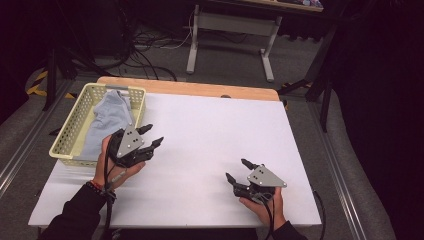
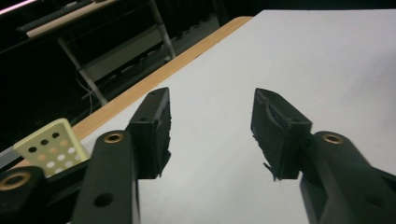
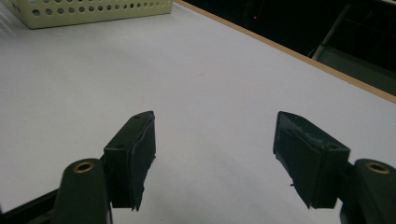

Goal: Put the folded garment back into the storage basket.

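Grippers first: right gripper (image 1: 239, 169) near table (image 1: 210, 125) front edge, jaws spread, empty. Left gripper (image 1: 152, 135) just beside basket (image 1: 75, 117), jaws apart, nothing between. Cloth (image 1: 107, 120) lies in basket, long axis near-to-far. No readable writing.

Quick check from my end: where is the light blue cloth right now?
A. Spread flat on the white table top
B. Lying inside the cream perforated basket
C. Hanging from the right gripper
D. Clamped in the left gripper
B. In the high view the light blue cloth lies bunched inside the cream basket, while the left gripper and the right gripper both stand open with nothing between their jaws.
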`<state>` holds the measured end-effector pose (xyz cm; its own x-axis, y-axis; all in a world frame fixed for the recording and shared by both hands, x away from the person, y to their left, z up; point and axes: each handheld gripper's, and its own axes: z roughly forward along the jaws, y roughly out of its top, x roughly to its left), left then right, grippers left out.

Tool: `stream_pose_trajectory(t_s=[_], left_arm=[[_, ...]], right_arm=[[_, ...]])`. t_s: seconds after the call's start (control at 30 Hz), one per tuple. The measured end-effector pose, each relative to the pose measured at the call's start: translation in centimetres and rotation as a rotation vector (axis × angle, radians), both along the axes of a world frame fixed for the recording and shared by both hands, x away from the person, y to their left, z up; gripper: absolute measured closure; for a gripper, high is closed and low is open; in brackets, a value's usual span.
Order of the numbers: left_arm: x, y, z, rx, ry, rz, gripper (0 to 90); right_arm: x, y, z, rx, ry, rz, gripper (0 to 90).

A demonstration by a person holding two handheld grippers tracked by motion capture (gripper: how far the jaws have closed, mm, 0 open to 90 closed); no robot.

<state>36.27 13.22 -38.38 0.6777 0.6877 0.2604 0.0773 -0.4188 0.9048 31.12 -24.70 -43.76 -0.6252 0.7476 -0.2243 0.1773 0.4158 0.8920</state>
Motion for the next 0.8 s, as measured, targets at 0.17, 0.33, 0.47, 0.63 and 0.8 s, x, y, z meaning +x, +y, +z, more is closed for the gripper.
stream_pose_trajectory(t_s=[0.17,0.33,0.47,0.63,0.8], left_arm=[[-0.9,-0.8,-0.4,0.005,-0.007,-0.019,37.2],[-1.9,-1.3,-1.2,0.025,-0.002,-0.029,23.2],[-2.7,-1.4,-2.0,0.032,-0.008,-0.039,16.9],[-3.6,-1.4,-3.3,0.04,-0.011,-0.052,11.5],[-4.2,-0.9,-4.6,0.017,0.022,-0.053,8.7]], right_arm=[[-0.1,0.1,0.1,0.004,0.001,0.004,28.4],[-0.3,0.1,0.2,0.001,-0.004,0.013,26.1],[-0.6,0.4,0.2,-0.005,-0.011,0.021,24.0],[-1.0,0.7,0.0,-0.015,-0.011,0.041,20.7],[-1.3,0.7,-0.1,0.007,0.001,0.059,17.6]])
